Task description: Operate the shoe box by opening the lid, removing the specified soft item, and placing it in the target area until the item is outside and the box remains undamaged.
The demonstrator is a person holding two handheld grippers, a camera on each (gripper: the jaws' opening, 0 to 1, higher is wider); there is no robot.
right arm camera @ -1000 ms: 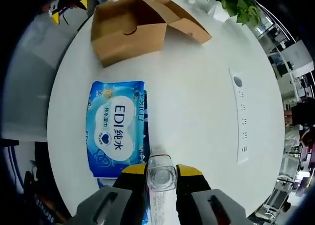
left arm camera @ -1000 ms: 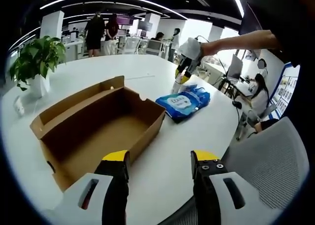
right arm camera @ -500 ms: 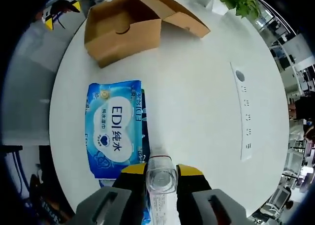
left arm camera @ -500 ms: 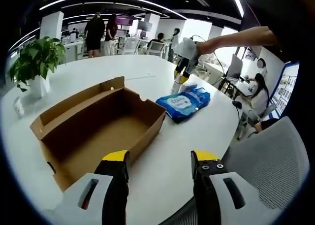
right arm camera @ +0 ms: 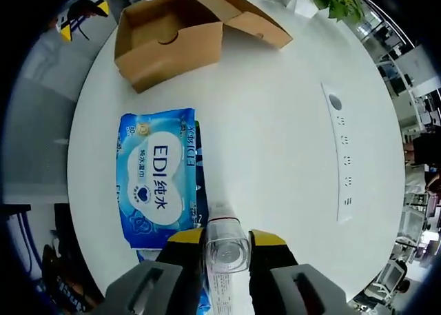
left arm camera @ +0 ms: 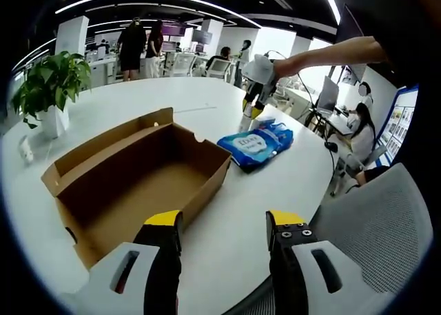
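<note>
An open brown cardboard shoe box (left arm camera: 141, 177) sits on the round white table (left arm camera: 138, 105), its lid flap folded back on the far left side and its inside bare. In the left gripper view the left gripper (left arm camera: 224, 225) hangs at the near edge of the table, just short of the box; its yellow-tipped jaws stand well apart with nothing between them.

To the right of the box, apart from it, lies a blue soft pack of wet wipes (left arm camera: 255, 143) with a white label, flat on the tabletop. In the right gripper view the same pack (right arm camera: 160, 187) lies below the camera, with the box (right arm camera: 176, 36) farther off.

The right gripper (right arm camera: 226, 238) has its jaws closed on a clear plastic bottle (right arm camera: 226, 242), which stands between the yellow tips with its round top facing the camera. The bottle is just beside the right edge of the wipes pack; whether it touches the table cannot be told. In the left gripper view this gripper (left arm camera: 256, 87) shows at the far right of the table, held by a person's outstretched arm (left arm camera: 327, 53), just beyond the pack.

A green potted plant (left arm camera: 48, 87) stands at the far left of the table. A grey mesh chair (left arm camera: 372, 225) sits at the near right.
</note>
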